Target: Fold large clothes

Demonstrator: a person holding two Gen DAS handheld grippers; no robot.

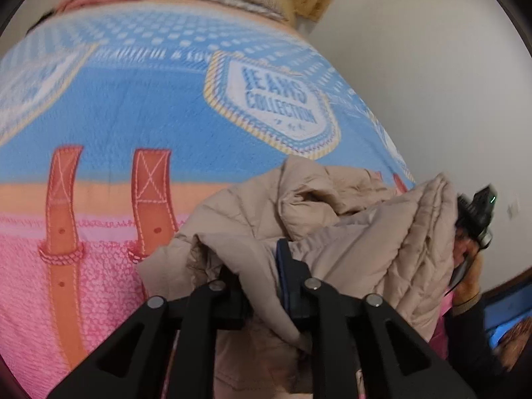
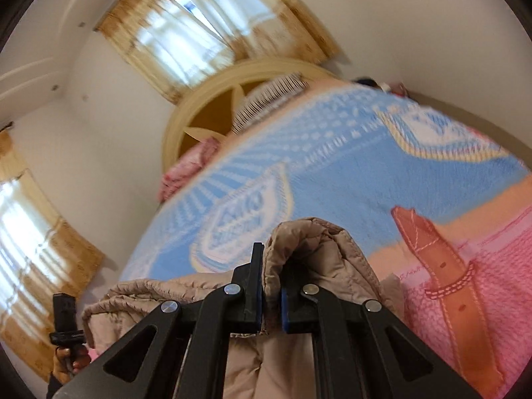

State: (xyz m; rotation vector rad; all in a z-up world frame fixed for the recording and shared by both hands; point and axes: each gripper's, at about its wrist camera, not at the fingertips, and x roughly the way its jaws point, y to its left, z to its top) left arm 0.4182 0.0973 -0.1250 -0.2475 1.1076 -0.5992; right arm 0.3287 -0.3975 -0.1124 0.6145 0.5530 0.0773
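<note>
A beige quilted jacket (image 1: 332,219) hangs bunched between both grippers above a bed with a blue, orange and pink blanket (image 1: 139,126). My left gripper (image 1: 262,279) is shut on a fold of the jacket; fabric drapes over and between its fingers. My right gripper (image 2: 271,286) is shut on a thick quilted edge of the jacket (image 2: 309,249), which bulges above the fingers. The right gripper also shows at the right edge of the left wrist view (image 1: 475,219), behind the jacket. The left gripper's handle shows low left in the right wrist view (image 2: 65,319).
The blanket (image 2: 365,173) covers the bed. A wooden headboard (image 2: 206,99) and pillows (image 2: 189,163) stand at the far end. Curtained windows (image 2: 186,30) are in the white walls. A white wall (image 1: 432,83) lies right of the bed.
</note>
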